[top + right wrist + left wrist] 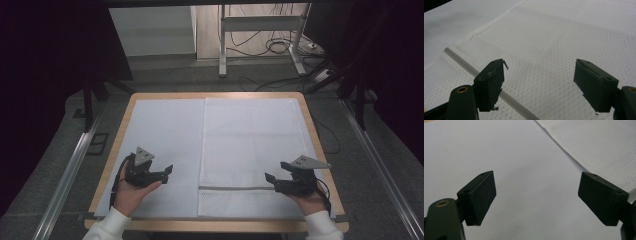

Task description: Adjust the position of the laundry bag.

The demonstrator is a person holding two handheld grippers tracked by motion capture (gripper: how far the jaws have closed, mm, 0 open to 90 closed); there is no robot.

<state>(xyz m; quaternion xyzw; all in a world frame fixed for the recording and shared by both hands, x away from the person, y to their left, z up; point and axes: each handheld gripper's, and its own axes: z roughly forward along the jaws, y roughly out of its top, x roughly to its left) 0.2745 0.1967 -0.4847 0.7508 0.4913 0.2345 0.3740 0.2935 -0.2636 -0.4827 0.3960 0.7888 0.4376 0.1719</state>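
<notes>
A white mesh bag (252, 150) lies flat on the right half of the table, with a grey zipper strip (235, 188) running across it near the front. In the right gripper view the mesh bag (564, 37) spreads under the jaws and the zipper (466, 65) crosses at lower left. My right gripper (270, 182) hovers open over the bag's front right corner, holding nothing. My left gripper (167, 172) stands open over the pale sheet (165, 145), left of the bag. In the left gripper view my left gripper (536, 197) is empty, with the bag's edge (599, 147) at upper right.
The wooden table (120, 125) is covered by the pale sheet. Metal rails (70, 170) run along both sides on the floor. Beyond the far edge stand a white desk frame (260, 45) and loose cables (280, 47).
</notes>
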